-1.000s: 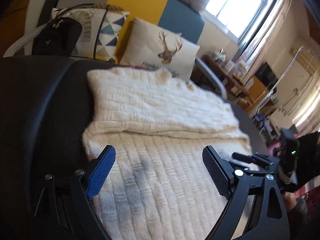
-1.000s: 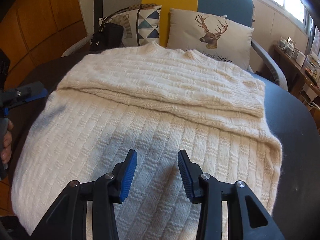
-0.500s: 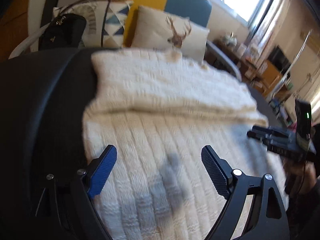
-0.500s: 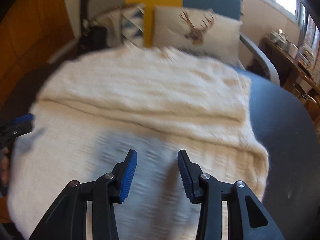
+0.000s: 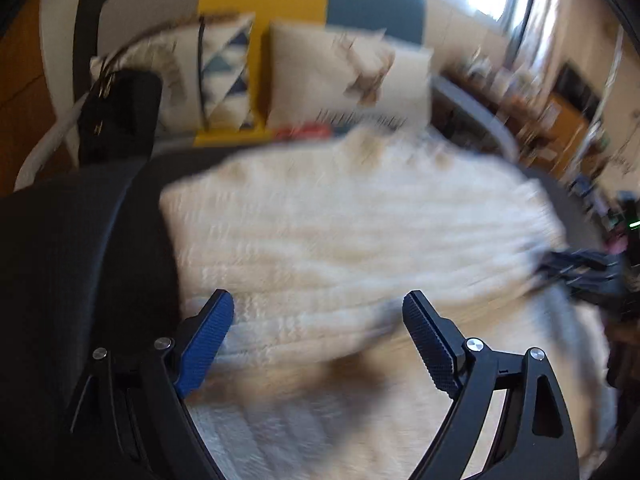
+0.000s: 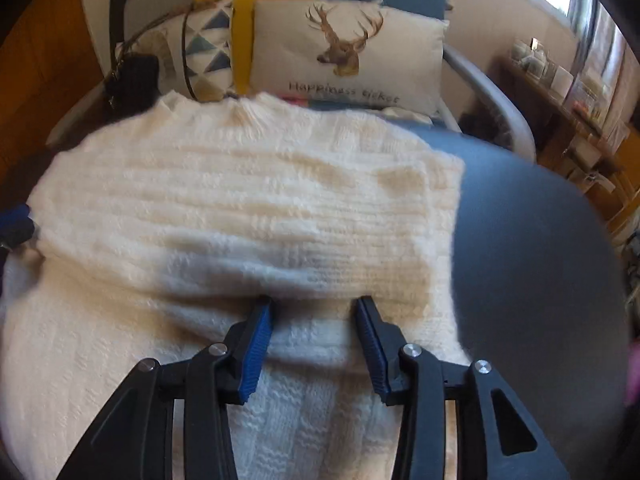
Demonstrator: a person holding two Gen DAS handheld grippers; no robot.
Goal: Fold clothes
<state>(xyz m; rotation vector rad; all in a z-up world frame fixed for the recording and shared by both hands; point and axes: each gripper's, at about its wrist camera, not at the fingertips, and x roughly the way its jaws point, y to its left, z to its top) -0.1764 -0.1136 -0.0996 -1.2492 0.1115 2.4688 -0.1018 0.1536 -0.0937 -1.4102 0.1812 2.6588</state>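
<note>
A cream knitted sweater [image 5: 340, 232] [image 6: 240, 208] lies spread on a dark round table [image 5: 80, 260] [image 6: 520, 240], its upper part folded over into a thick band. My left gripper [image 5: 318, 300] hovers wide open over the band's near edge, close to the sweater's left side, with nothing pressed between its pads; this view is motion-blurred. My right gripper [image 6: 314, 304] is partly open, its fingertips at the band's near edge toward the sweater's right side, the blue pads apart and not pinching the knit. Each gripper shows at the edge of the other's view: right gripper [image 5: 580, 272], left gripper [image 6: 14, 224].
Behind the table stands an armchair with a deer cushion [image 6: 344, 52], a triangle-patterned cushion [image 6: 208, 44] and a black bag [image 6: 134, 80]. A cluttered wooden shelf [image 6: 568, 92] runs along the right wall under a window. Bare table shows right of the sweater.
Both grippers have moved forward over the sweater, from its lower half up to the edge of the folded band. Their openings look the same.
</note>
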